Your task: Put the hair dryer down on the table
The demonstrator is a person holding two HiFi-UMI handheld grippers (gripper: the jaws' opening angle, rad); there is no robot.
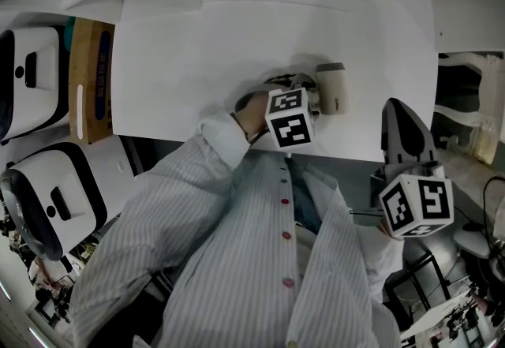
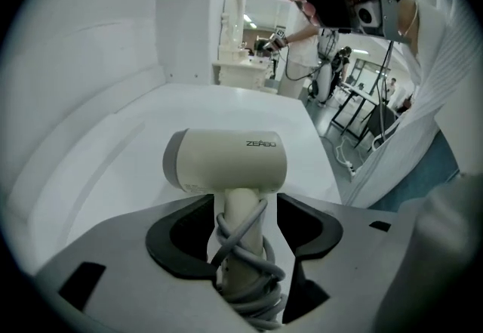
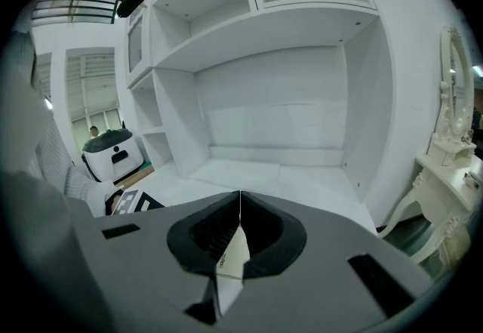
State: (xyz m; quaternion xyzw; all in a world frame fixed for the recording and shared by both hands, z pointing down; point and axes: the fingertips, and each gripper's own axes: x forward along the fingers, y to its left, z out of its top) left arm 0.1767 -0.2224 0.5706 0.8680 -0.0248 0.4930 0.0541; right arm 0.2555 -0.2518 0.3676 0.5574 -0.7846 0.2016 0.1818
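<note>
The hair dryer [image 1: 332, 88] is cream with a grey rear end, and its grey cord is wound round the handle. It lies on the white table [image 1: 197, 54] near the front edge. In the left gripper view the dryer [image 2: 226, 161] has its handle between the jaws of my left gripper [image 2: 245, 229], with a gap on each side, so the pads do not press on it. The left gripper [image 1: 306, 92] is open. My right gripper [image 1: 404, 121] hangs off the table's right front corner; in the right gripper view the right gripper [image 3: 240, 207] is shut, tips meeting.
A cardboard box [image 1: 91, 78] and two white-and-black machines [image 1: 31, 78] [image 1: 55, 196] stand left of the table. A white dressing table [image 1: 465, 102] is at the right. White shelves [image 3: 287, 97] rise behind the tabletop. The person's striped sleeve [image 1: 181, 204] crosses the front edge.
</note>
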